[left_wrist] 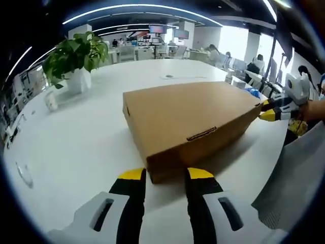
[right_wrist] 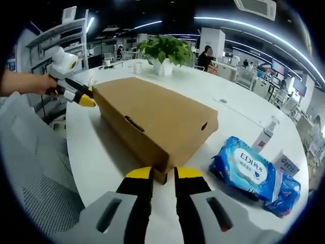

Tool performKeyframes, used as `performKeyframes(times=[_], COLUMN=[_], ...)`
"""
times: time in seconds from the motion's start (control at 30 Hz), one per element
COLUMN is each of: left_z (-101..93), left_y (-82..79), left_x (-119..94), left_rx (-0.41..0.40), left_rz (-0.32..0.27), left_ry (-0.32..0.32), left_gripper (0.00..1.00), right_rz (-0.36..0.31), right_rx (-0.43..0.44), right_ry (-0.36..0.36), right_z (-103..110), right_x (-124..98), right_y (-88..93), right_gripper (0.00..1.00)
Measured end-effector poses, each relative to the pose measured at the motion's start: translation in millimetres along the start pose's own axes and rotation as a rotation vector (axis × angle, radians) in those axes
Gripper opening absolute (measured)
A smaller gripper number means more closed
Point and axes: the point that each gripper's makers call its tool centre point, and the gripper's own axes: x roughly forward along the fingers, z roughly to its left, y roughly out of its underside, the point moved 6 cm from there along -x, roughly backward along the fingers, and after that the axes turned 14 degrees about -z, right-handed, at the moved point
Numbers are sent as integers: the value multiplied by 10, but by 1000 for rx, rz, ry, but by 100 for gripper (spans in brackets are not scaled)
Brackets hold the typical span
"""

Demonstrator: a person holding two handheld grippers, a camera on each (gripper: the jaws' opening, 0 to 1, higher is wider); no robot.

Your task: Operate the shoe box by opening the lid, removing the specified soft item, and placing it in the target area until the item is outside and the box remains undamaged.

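Lying flat on a round white table [left_wrist: 81, 137], the shoe box [left_wrist: 190, 122] is plain brown cardboard, matte, long and low, lid down with a slot-and-tab closure on its front face. No soft item is visible outside it.

Left gripper [left_wrist: 166, 174]: black jaws with yellow tips, set apart with a moderate gap, holding nothing, tips at one bottom corner of the box. Contact cannot be judged.

Right gripper [right_wrist: 163, 173]: same build, jaws narrower, a box corner sitting in the gap between the tips; whether they pinch it I cannot tell.

Left gripper view adds a leafy potted plant [left_wrist: 76, 58] in a white pot, a small glass, and the other gripper at the box's far corner.

Right gripper view adds a soft, crinkled blue wet-wipes pack [right_wrist: 241, 170], a white spray bottle [right_wrist: 265, 134], a small carton and a grey mesh chair back [right_wrist: 30, 168].
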Motion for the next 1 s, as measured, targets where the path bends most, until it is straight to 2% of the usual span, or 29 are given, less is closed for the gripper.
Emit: performKeyframes(times=[0.2,0.4,0.57,0.8,1.0], left_z=[12,10,-2,-6,12], left_y=[-17,-202,-316,-240,-177], left_x=[-95,-123,-41,36,84], left_rx=[2,37,65,76,81], left_rz=[-13,-62,-79,-49,-31], left_ry=[3,24,46,58,64], left_gripper=[34,38,38,40,39], right_rz=[-10,-44,-45,-44,-33], right_rx=[3,-20,-24,-18,4], right_ry=[2,-1,-11,-31,-11], right_z=[-49,-106,-105,-30,-23], right_x=[-68,-99,-66,10,26], right_y=[-63,-193,-201,-178,-97], right_gripper=[18,21,22,19,18])
